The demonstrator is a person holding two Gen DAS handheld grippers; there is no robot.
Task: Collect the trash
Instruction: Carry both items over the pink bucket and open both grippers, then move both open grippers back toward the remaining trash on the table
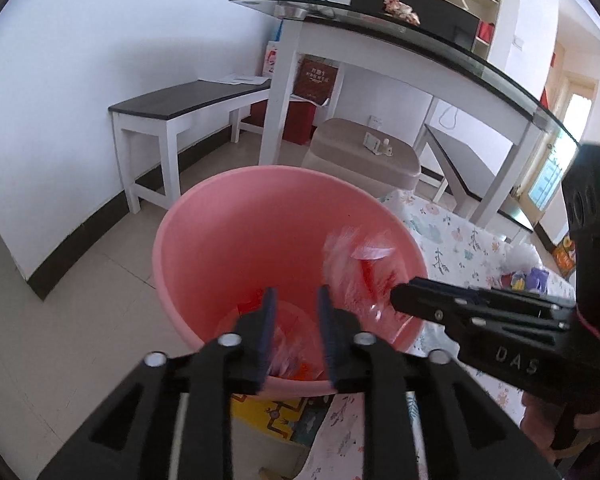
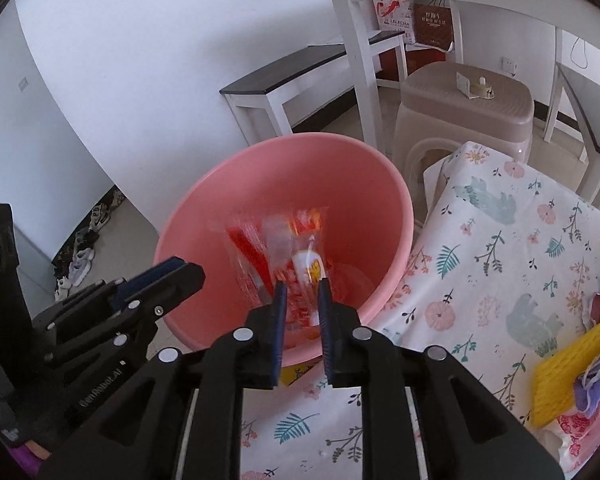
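Over the pink bin (image 1: 236,240), both grippers' jaws stand open — a blurred wrapper (image 2: 300,248) drops free.

Left wrist view: looks steeply down, close over the pink bin (image 1: 260,240).
Right wrist view: same, from the other side.
Shared: bin, white wall (image 2: 140,60).

Both my claws point steeply down, side by side. Left claw (image 1: 297,322) has its jaws parted, nothing between the pads. Right claw (image 2: 302,312) jaws narrowly apart, blurred clear wrapper (image 2: 300,256) just past the tips.
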